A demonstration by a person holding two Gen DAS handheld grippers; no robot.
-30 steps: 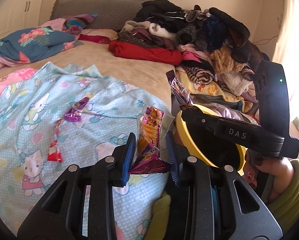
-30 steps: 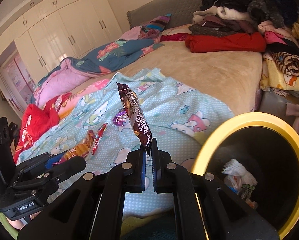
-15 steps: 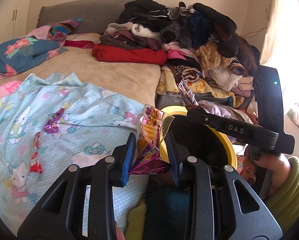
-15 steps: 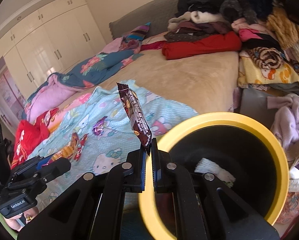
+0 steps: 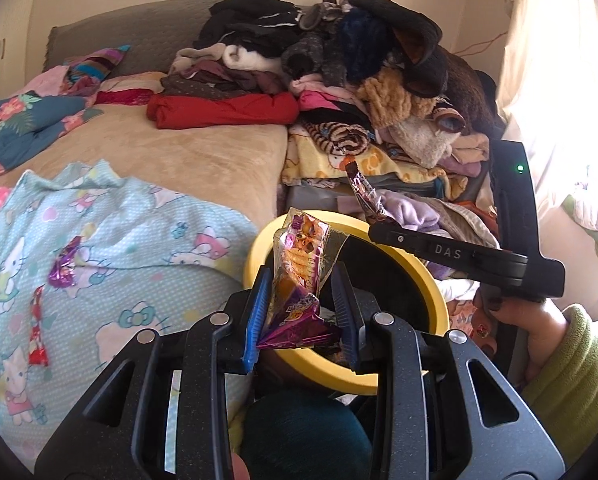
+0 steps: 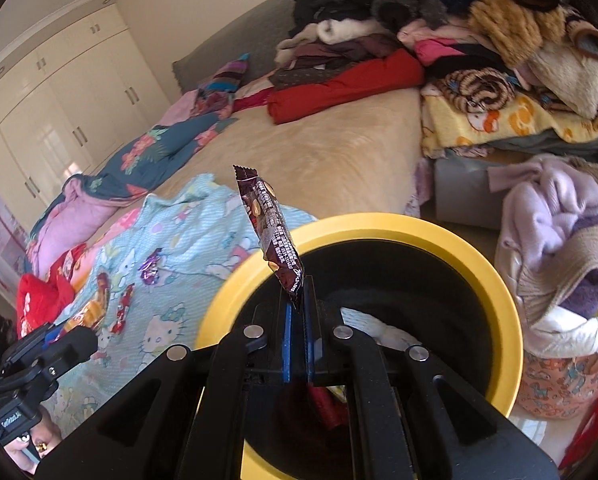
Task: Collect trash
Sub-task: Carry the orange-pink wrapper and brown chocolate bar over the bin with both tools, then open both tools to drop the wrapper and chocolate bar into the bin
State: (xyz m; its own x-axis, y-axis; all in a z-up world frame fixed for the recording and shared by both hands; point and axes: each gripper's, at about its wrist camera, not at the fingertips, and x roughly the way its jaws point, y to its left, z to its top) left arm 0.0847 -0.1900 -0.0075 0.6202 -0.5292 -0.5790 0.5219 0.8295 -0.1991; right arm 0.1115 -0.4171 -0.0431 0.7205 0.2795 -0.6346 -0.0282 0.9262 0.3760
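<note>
Left gripper (image 5: 301, 312): jaws part-spread, pinching a crinkly orange-and-purple snack wrapper (image 5: 299, 276), same grip as a second ago. Right gripper (image 6: 297, 320): jaws pressed together on the bottom edge of a dark brown foil snack wrapper (image 6: 269, 224), which stands upright above the fingers.

Change vs a second ago: both grippers have shifted right, off the bed toward the round bin with a yellow rim and black inside (image 6: 383, 224). Earlier the orange wrapper hung over the light-blue cartoon-print sheet (image 5: 147, 248); now it sits over the bin's near-left rim. The brown wrapper was left of the bin; now its gripper is over the opening, with white crumpled paper (image 6: 375, 326) visible inside.

Still on the sheet, left of the bin: a purple foil wrapper (image 5: 63, 268) and a red twisted wrapper (image 5: 38, 334).
</note>
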